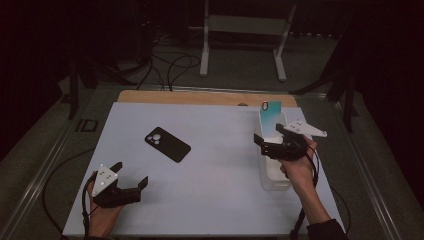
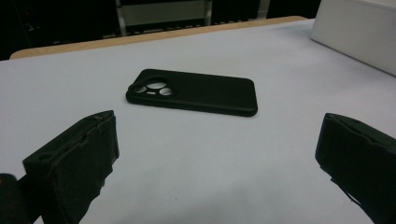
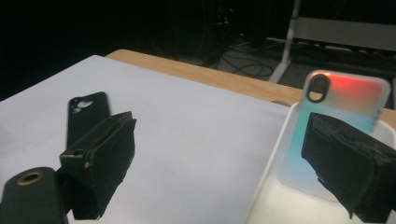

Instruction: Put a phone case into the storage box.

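The left gripper (image 1: 131, 177) sits low over the near left part of the white table (image 1: 210, 200), held in the person's left hand (image 1: 102, 215). Its two black jaws stand wide apart with nothing between them. In the left gripper view, those jaws frame bare table, and a black phone case (image 2: 194, 92) lies flat beyond them, camera cutout facing up.

The right gripper (image 1: 267, 134), held in the right hand (image 1: 300, 172), hovers to the right of the black phone case, well apart from it, above a clear plastic bin (image 1: 272, 177). Its jaws are also spread wide and grip nothing. In the right gripper view, a translucent phone case (image 3: 343, 105), tinted teal and red, stands upright inside the bin just beyond the right-hand jaw; whether jaw and case touch cannot be told.

The black phone case rests near the table's middle, farther from the person than the left gripper. A wooden edge (image 1: 200, 97) runs along the table's far side.
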